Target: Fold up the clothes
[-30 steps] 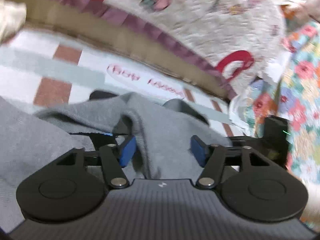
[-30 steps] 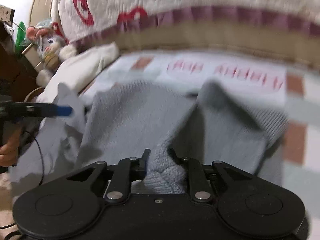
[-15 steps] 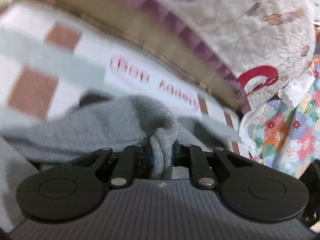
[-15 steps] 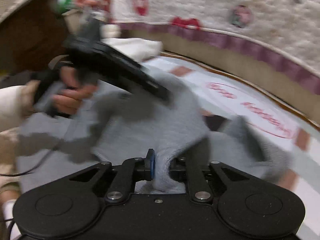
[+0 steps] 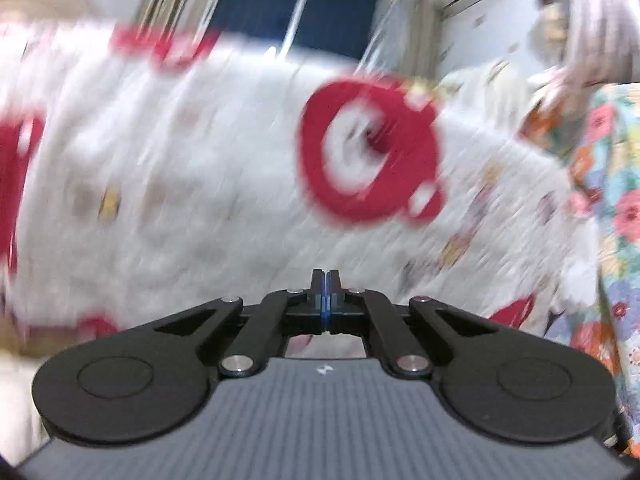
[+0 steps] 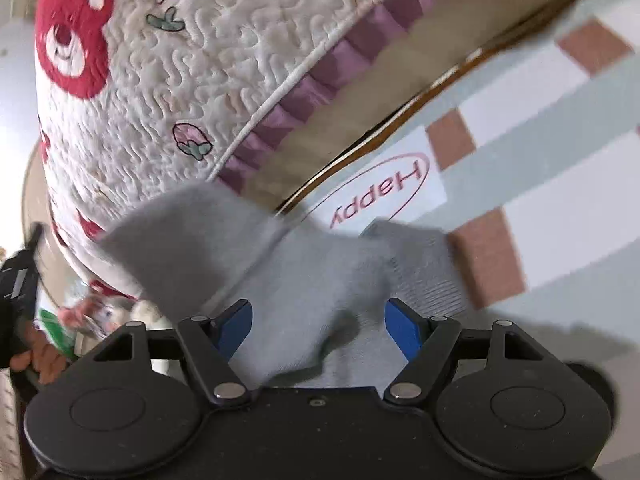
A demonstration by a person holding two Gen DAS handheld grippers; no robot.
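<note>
A grey knit garment (image 6: 304, 280) lies bunched on the checked sheet in the right wrist view. My right gripper (image 6: 318, 326) is open, its blue pads either side of a fold of the grey knit without pinching it. My left gripper (image 5: 325, 280) is shut, blue pads pressed together with nothing visible between them. It points up at a blurred white quilt, and no garment shows in that view. The person's left hand with the left gripper's body (image 6: 18, 292) shows at the far left of the right wrist view.
A white quilt with red bear prints (image 6: 160, 60) is heaped along the far side of the bed, also in the left wrist view (image 5: 240, 180). The checked sheet with a "Happy" label (image 6: 380, 196) lies right. A flowered fabric (image 5: 612, 208) hangs right. A window (image 5: 296, 8) is behind.
My left gripper closed on the grey knit, then swung up to face the quilt, pads now shut with nothing visible between them. My right gripper opened and released its fold of knit.
</note>
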